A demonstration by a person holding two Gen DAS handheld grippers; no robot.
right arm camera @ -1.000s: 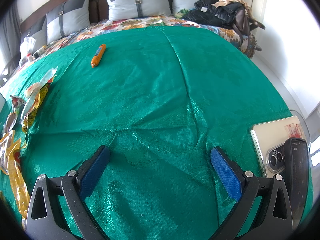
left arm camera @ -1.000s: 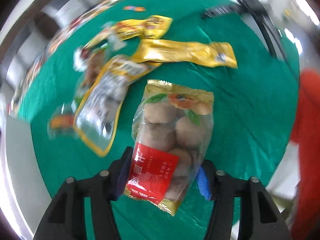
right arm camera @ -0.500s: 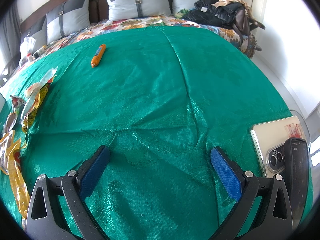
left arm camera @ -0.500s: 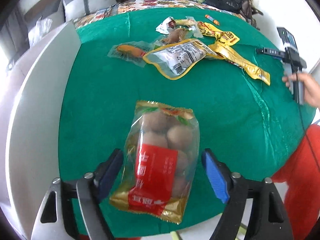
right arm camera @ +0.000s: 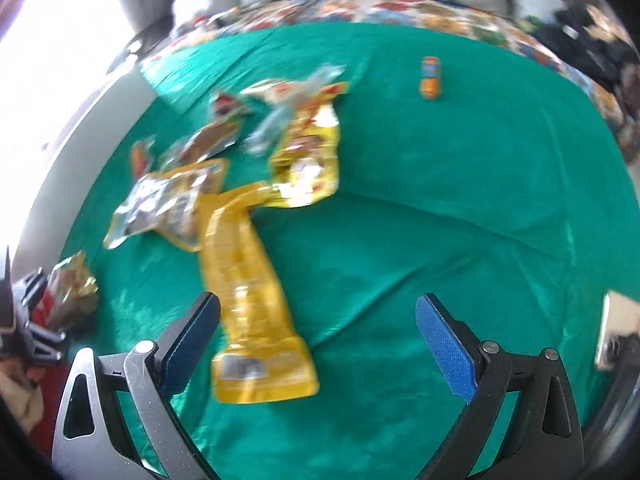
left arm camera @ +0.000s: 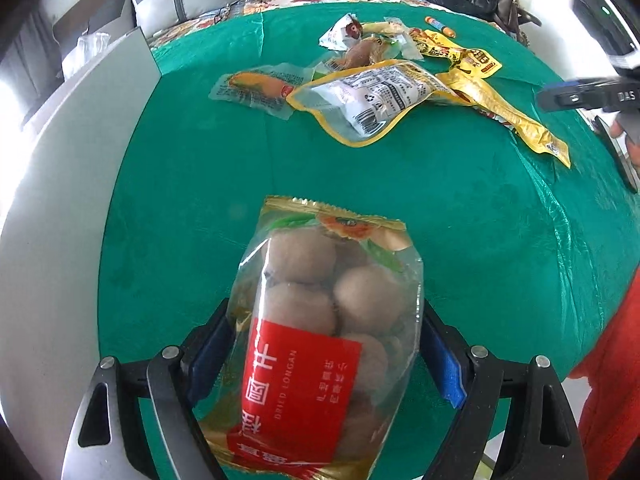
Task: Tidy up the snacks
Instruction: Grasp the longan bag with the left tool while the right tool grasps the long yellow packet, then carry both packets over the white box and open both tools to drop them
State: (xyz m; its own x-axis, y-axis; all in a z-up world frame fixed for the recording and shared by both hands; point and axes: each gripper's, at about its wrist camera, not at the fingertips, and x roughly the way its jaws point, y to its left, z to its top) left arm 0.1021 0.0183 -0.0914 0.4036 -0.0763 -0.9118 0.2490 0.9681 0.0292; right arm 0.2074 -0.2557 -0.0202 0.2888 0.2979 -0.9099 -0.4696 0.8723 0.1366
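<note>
A clear bag of dried longan point(left arm camera: 320, 320) with a red label lies on the green cloth point(left arm camera: 440, 200). It sits between the fingers of my left gripper point(left arm camera: 326, 354), which is open, both blue pads standing a little off the bag's sides. My right gripper point(right arm camera: 316, 320) is open too and hangs over the near end of a long yellow packet point(right arm camera: 248, 292); its view is blurred by motion. Farther back lies the snack pile: a yellow-rimmed pouch point(left arm camera: 368, 96), a clear-wrapped orange snack point(left arm camera: 256, 86) and other small packets. An orange sausage stick point(right arm camera: 430, 78) lies alone at the back.
A white board point(left arm camera: 60, 200) runs along the cloth's left side. Pillows and dark clothing lie at the bed's head. A person's red garment point(left arm camera: 612, 360) is at the right edge. A phone point(right arm camera: 616, 332) rests at the cloth's right edge.
My left gripper widened and let go of the longan bag, which now rests on the cloth. My right gripper swung left from bare cloth to above the long yellow packet.
</note>
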